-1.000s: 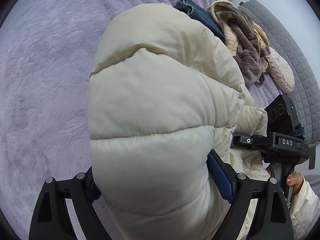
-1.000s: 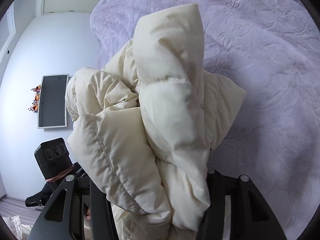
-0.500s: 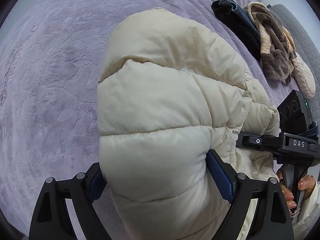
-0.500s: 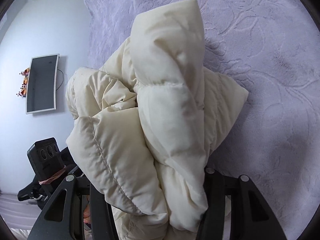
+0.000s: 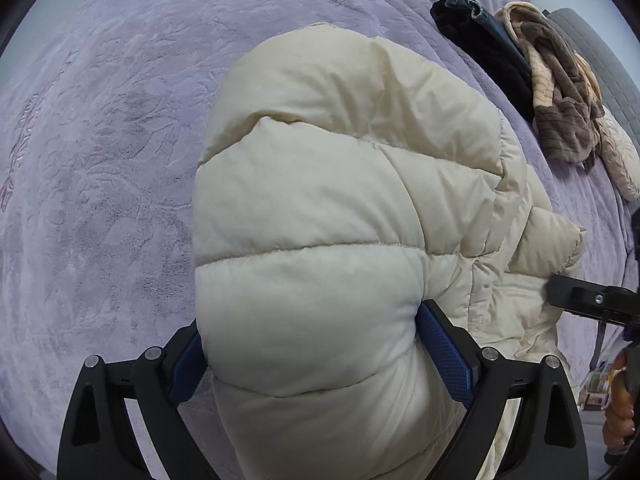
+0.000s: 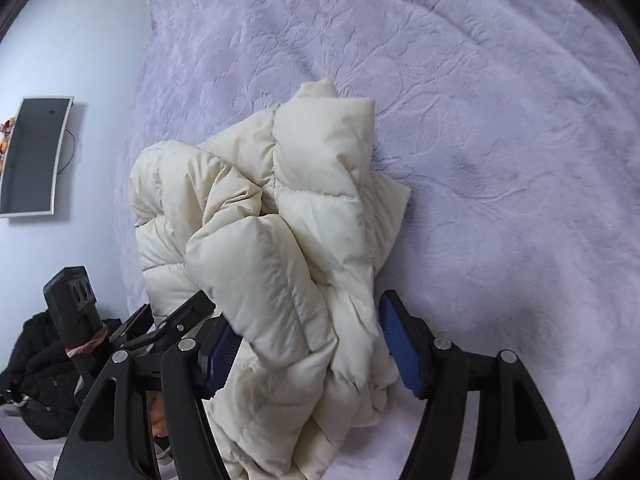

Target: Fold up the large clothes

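**Cream puffer jacket bunched on the lilac bedspread, one gripper clamped, one letting go**

Across the middle of both wrist views lies a cream puffer jacket [image 5: 340, 216], heaped in thick quilted folds on a lilac bedspread [image 5: 104, 152] with an embossed leaf pattern. At the bottom of the left wrist view, the left gripper [image 5: 324, 352] is clamped on a fat roll of the jacket: both blue pads [image 5: 444, 356] press into the padding, which bulges out above and below them. Toward the upper right of that frame a small pile of other clothes rests on the bedspread, well apart from the jacket: dark jeans [image 5: 480, 36] beside a brown and tan knit garment [image 5: 560, 112]. Behind the pile runs a grey quilted headboard [image 5: 600, 52].

At the bottom of the right wrist view, the right gripper [image 6: 316, 348] has just been opening, with a bundle of jacket folds between its jaws. Its blue right pad [image 6: 404, 352] stands just clear of the fabric; the left pad sits against the fold, though whether it still presses is hard to tell. At the lower left of this frame the other gripper's black body shows, and beyond it a dark heap of clothing [image 6: 40, 380]. On the pale wall at the left edge hangs a white-framed screen [image 6: 36, 156].
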